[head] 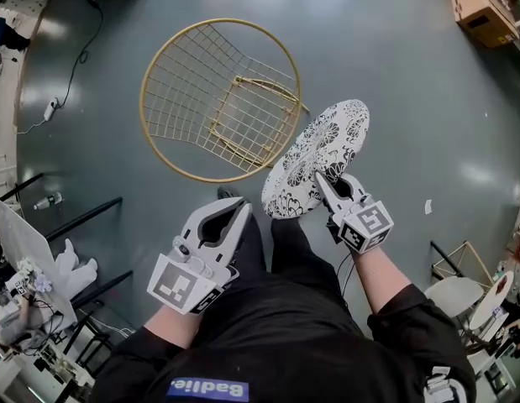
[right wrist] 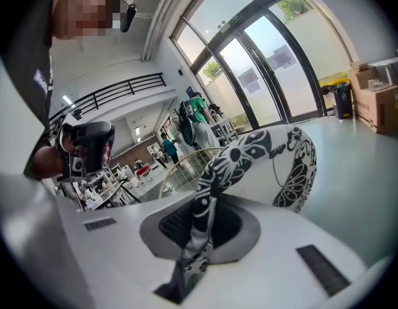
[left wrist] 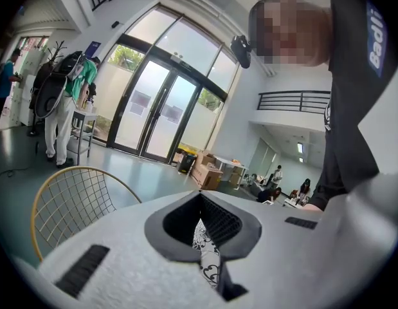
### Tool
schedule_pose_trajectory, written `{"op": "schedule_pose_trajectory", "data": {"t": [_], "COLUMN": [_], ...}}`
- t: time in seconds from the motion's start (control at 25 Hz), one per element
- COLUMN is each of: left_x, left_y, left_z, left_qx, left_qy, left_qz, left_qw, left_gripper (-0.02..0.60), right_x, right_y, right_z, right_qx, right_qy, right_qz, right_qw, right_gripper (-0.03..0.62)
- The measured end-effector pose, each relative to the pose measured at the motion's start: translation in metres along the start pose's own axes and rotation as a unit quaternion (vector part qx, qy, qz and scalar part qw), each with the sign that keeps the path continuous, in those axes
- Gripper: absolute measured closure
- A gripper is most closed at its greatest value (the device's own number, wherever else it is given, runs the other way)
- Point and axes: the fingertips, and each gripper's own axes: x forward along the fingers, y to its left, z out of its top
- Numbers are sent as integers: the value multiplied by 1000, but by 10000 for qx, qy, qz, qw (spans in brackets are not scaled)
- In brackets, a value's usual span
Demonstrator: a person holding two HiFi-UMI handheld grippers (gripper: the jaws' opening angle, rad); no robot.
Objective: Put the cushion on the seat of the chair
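A round gold wire chair (head: pixel 159 61) stands on the grey floor ahead of me, its square seat frame (head: pixel 243 116) bare. The cushion (head: pixel 323 145), round and white with black flower print, hangs tilted just right of the chair. My right gripper (head: pixel 320 179) is shut on its near edge, and the cloth (right wrist: pixel 269 153) runs out past the jaws. My left gripper (head: pixel 243 208) is beside the cushion's lower left edge, tips together. A sliver of patterned cloth (left wrist: pixel 208 256) shows in its jaw gap; whether it is pinched I cannot tell. The chair (left wrist: pixel 70 198) is ahead on its left.
A cardboard box (head: pixel 482 2) sits at the far right. Dark rails (head: pixel 83 217) and a cluttered table are at my left, white round stools (head: pixel 461 296) at my lower right. A cable and plug (head: pixel 54 103) lie on the floor. A person (left wrist: pixel 63 102) stands far off.
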Motion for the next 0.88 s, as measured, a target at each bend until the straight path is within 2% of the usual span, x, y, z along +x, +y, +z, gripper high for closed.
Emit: {"op": "schedule_pose_trajectory", "data": {"t": [0.2, 0.36, 0.6, 0.88], "left_x": [1, -4, -22, -37], "left_y": [25, 44, 70, 116], "left_z": [-12, -22, -24, -33], "left_qx": [6, -171, -228, -377], "left_qy": [51, 124, 66, -14], "left_qz": [42, 112, 209, 473], "left_qw": [10000, 9997, 9995, 9982], "left_gripper": [568, 568, 568, 568], "right_x": [32, 64, 112, 186], "right_y": [-20, -24, -11, 14], "right_z": [-22, -22, -10, -13], "right_qx": [-14, -63, -183, -256], "right_qy": [166, 216, 299, 512], "right_qz": [-144, -118, 28, 406], "right_qw": [9998, 9997, 9994, 9975], "right_gripper": [557, 557, 557, 557]}}
